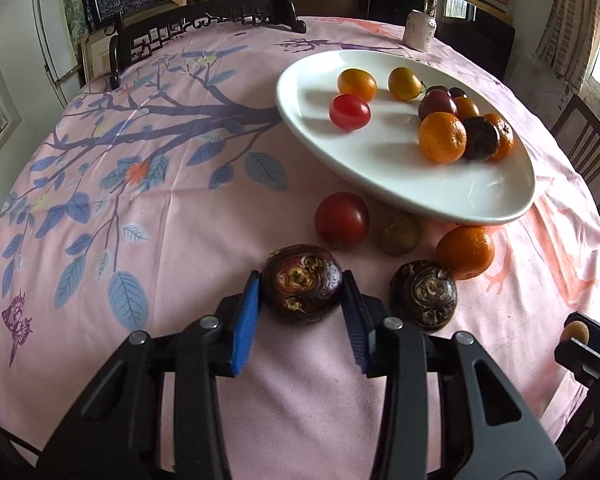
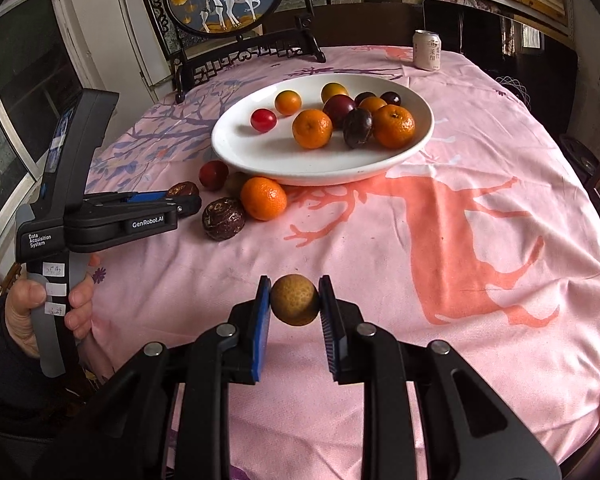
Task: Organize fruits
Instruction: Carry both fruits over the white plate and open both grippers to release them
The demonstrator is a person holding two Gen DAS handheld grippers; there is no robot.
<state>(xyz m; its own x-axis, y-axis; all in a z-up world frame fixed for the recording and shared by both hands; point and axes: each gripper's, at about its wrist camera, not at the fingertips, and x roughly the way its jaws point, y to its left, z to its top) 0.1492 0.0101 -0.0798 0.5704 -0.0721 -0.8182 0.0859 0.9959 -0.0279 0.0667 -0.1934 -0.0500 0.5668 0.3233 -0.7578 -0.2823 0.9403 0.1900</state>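
Left wrist view: the left gripper (image 1: 302,286) sits low at centre frame, its blue pads pressed on either side of a dark brown, wrinkled passion fruit (image 1: 302,282) that rests on the pink tablecloth (image 1: 180,240). Just right of it lies a second passion fruit (image 1: 423,295), touching a loose mandarin (image 1: 465,252). Above them, at the plate's near rim, are a red plum (image 1: 342,220) and a small brownish fruit (image 1: 399,233). The white oval plate (image 1: 440,196) fills the upper right. It holds a red cherry tomato (image 1: 349,112), two yellow-orange tomatoes, a mandarin, dark plums and a dark passion fruit, the last few clustered toward its right side. A drink can (image 1: 420,30) stands beyond the plate.

Right wrist view: the right gripper (image 2: 295,300) at lower centre is clamped on a small tan longan (image 2: 295,300), held clear above the cloth. The plate (image 2: 260,156) sits in the upper middle, holding two mandarins, dark plums, a passion fruit and small tomatoes. At left, a hand (image 2: 40,308) grips the left tool's handle; its fingers reach to the passion fruit at the plate's lower left, beside the loose fruit.
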